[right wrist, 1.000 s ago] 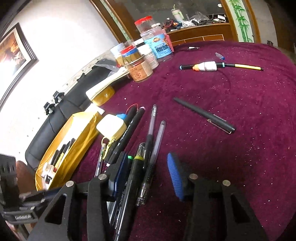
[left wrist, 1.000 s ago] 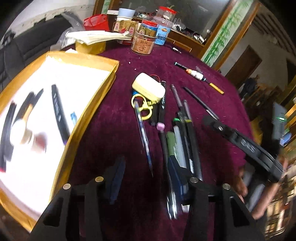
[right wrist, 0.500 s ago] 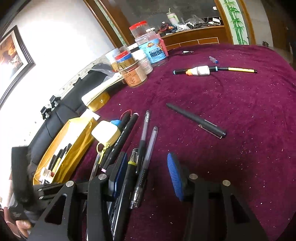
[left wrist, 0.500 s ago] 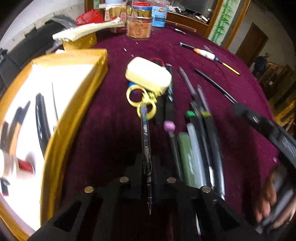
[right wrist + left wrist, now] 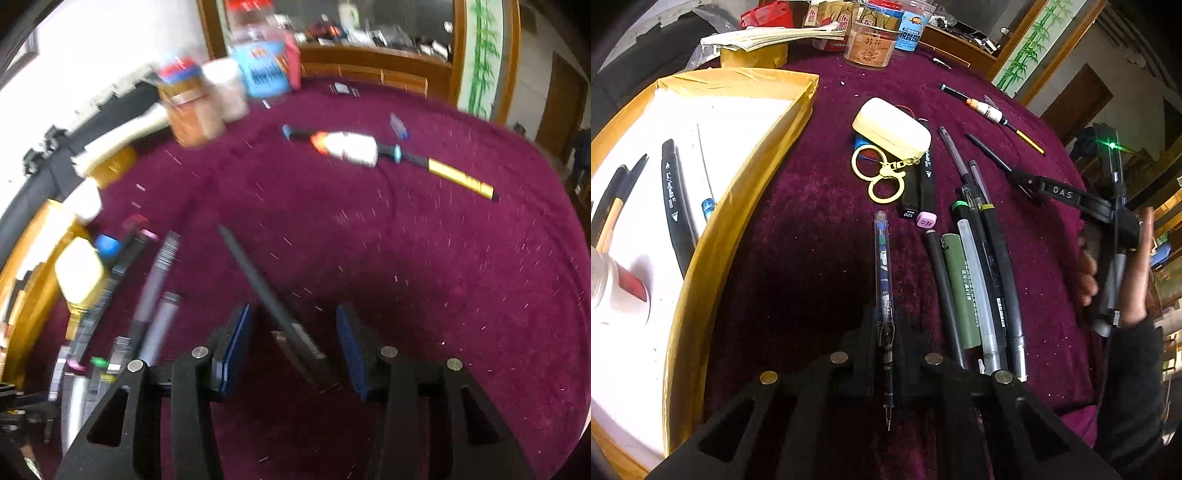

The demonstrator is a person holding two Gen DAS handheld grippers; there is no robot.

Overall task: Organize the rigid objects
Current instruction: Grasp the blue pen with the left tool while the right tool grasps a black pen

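Observation:
My left gripper (image 5: 886,325) is shut on a clear blue patterned pen (image 5: 882,258) that lies along the maroon tablecloth. To its left is a gold-rimmed box (image 5: 701,258) with a white floor holding black markers (image 5: 674,199). To its right lies a row of pens and markers (image 5: 975,280). My right gripper (image 5: 291,347) is open, its blue pads either side of a black pen (image 5: 266,291) on the cloth; that view is blurred. The right gripper also shows in the left wrist view (image 5: 1067,195).
A pale yellow case with a gold keyring (image 5: 892,127) lies beyond the pens. A white glue bottle and a yellow-ended pen (image 5: 354,147) lie further back. Jars (image 5: 871,44) and stacked papers (image 5: 768,35) stand at the far edge.
My left gripper closed on the clear blue pen and now holds it. My right gripper swung right, away from the pen row, and now straddles the lone black pen.

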